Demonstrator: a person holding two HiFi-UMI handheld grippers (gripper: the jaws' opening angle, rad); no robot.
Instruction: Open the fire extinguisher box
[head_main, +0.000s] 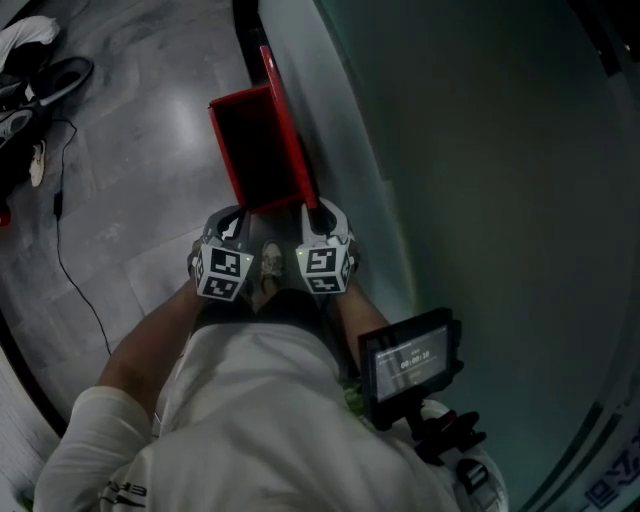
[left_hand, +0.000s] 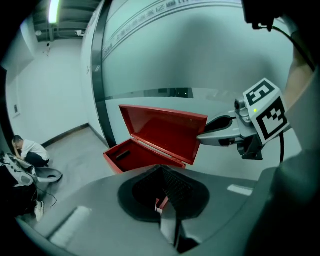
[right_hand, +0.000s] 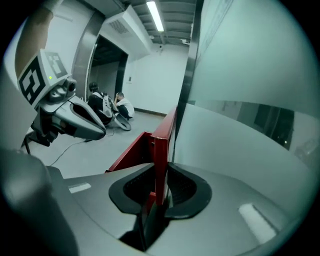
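Note:
The red fire extinguisher box (head_main: 252, 150) sits on the floor against the glass wall, its inside bare. Its lid (head_main: 290, 130) stands upright along the glass. In the right gripper view the lid's edge (right_hand: 161, 160) runs straight between the pads, and my right gripper (right_hand: 157, 192) is shut on it. The head view shows that gripper (head_main: 318, 215) at the lid's near end. My left gripper (head_main: 228, 225) hangs just short of the box's near wall, apart from it. In its own view the left gripper (left_hand: 161, 200) has its jaws together with nothing held, and the open box (left_hand: 150, 142) lies ahead.
A frosted glass wall (head_main: 480, 150) rises at the right. A small screen on a mount (head_main: 408, 360) hangs at my chest. A black cable (head_main: 70, 250) trails over the grey floor, with shoes and bags (head_main: 35, 75) at the far left. People sit at the back (right_hand: 107, 107).

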